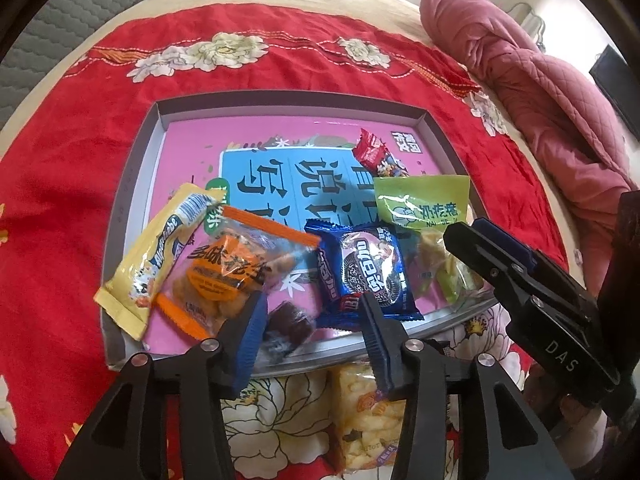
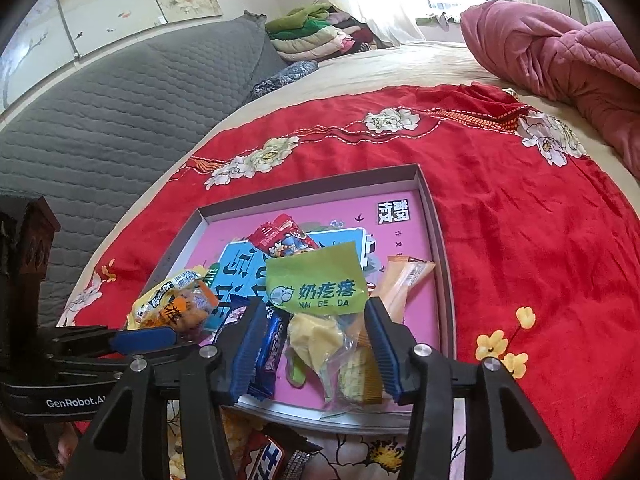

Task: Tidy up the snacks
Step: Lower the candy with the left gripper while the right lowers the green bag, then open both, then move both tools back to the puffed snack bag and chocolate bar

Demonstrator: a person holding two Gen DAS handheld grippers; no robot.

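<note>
A shallow grey tray with a pink and blue printed floor lies on the red flowered cloth. In it lie a yellow packet, an orange-edged clear packet, a blue Oreo packet, a green and clear packet, a red packet and a small dark wrapped sweet. My left gripper is open over the tray's near edge, around the dark sweet. My right gripper is open, its jaws on either side of the green packet. A peach packet lies to its right.
A clear packet of puffed rice snack lies outside the tray on the flowered cloth near me. A dark red-lettered wrapper also lies outside the tray. A pink quilt is heaped at the right. A grey quilted cushion stands at the left.
</note>
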